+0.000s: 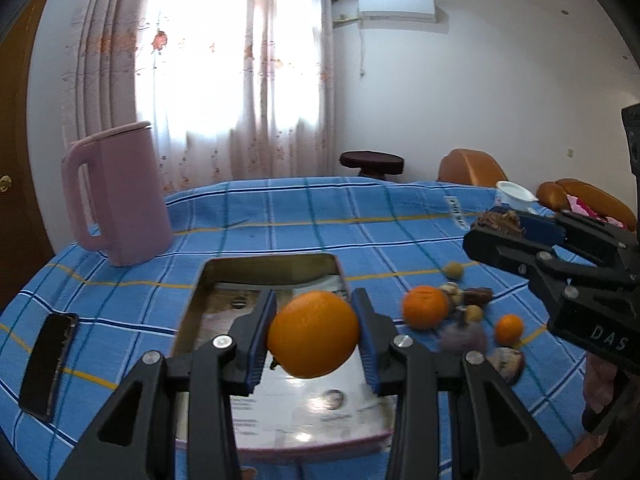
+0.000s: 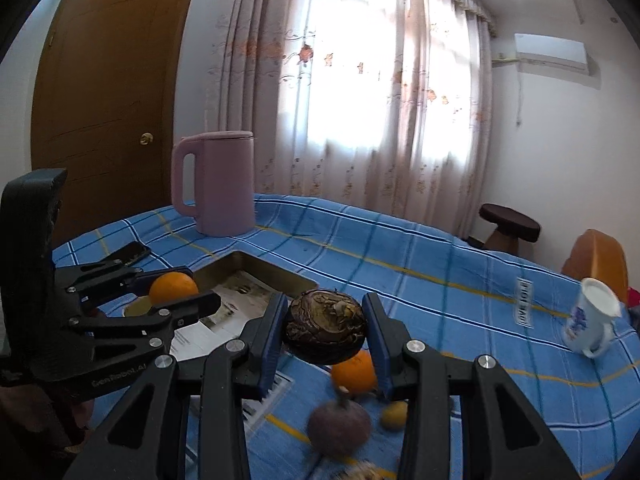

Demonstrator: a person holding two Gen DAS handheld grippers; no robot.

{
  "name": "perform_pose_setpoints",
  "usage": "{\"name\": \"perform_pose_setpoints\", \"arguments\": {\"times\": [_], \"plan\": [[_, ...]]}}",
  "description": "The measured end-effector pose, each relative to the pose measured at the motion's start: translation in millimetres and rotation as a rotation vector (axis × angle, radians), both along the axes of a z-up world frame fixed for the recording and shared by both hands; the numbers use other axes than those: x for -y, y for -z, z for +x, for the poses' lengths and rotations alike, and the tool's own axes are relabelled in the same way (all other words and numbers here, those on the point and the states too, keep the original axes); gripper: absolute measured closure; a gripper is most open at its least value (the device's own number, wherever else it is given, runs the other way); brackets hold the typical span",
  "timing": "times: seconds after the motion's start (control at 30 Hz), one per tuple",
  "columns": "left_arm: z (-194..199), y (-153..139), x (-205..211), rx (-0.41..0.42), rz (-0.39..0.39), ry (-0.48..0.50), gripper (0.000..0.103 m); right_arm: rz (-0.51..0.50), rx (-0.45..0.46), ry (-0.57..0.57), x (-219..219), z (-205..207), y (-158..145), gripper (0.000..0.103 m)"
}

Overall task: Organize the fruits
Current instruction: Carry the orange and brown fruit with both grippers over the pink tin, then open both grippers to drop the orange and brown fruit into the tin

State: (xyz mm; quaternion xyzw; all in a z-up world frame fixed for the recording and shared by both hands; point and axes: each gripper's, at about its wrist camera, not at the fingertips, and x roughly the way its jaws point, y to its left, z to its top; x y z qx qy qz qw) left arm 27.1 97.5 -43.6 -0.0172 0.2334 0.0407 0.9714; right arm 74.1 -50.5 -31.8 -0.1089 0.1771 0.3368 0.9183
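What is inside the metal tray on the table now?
The metal tray holds only printed paper lining its bottom; no fruit lies there. The orange in the left hand-held gripper covers part of the bottom.

A pink kettle (image 1: 120, 196) stands upright on a blue checked tablecloth (image 1: 304, 216), with a dark phone (image 1: 50, 364) lying flat nearby. A white mug (image 2: 590, 320) sits across the table. Beyond: sheer curtains (image 2: 360, 80), wooden door (image 2: 108, 92), dark stool (image 1: 372, 162), wall air conditioner (image 1: 396, 8).
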Motion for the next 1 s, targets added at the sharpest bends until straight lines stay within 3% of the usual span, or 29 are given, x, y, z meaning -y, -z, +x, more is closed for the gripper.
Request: {"name": "perform_pose_setpoints", "arguments": {"times": [0.43,0.93,1.0], "plan": [[14,7,-35,-0.040,0.008,-0.065,0.063,-0.035,-0.051,-0.052,-54,24,13,0.062],[23,21,-58,-0.092,-0.007,-0.112,0.061,-0.146,-0.162,-0.126,-102,33,59,0.062],[22,21,-60,-0.088,-0.015,-0.111,0.056,-0.157,-0.172,-0.129,-105,33,63,0.055]]}}
